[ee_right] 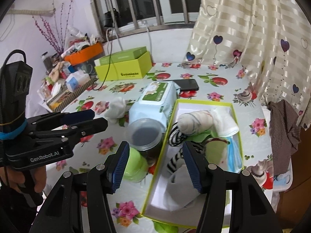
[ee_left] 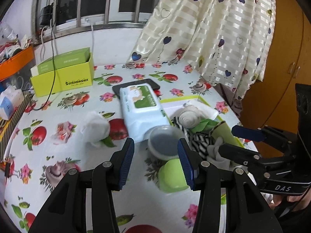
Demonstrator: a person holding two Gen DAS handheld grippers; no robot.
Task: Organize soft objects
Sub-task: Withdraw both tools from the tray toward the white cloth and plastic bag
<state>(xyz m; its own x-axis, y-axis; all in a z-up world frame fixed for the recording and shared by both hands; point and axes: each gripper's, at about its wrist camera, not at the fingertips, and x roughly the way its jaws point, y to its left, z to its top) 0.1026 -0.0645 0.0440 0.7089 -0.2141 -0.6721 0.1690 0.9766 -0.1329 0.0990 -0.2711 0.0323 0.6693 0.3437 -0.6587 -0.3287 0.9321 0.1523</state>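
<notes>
A shallow lime-rimmed box (ee_right: 206, 102) holds soft things: a rolled white cloth (ee_right: 194, 123), a black-and-white striped sock (ee_right: 175, 136), a folded white towel (ee_right: 224, 121), a blue mask (ee_right: 235, 151) and a grey-white sock (ee_right: 175, 191). My right gripper (ee_right: 155, 149) hovers open over the box's near left part, its pads touching nothing. A bunched white sock (ee_left: 96, 127) lies loose on the flowered tablecloth. My left gripper (ee_left: 155, 147) is open just short of a clear jar (ee_left: 164, 143) with a green lid (ee_left: 171, 176), lying on its side. A wet-wipes pack (ee_left: 140, 106) lies behind it.
A black phone (ee_left: 136, 84) sits under the wipes pack's far end. A lime shoebox (ee_left: 62, 77) with a cable over it stands at the back left, beside an orange tray (ee_left: 15, 62) of clutter. A small pink wrapper (ee_left: 63, 132) lies left. A curtain (ee_left: 213, 29) hangs at the right.
</notes>
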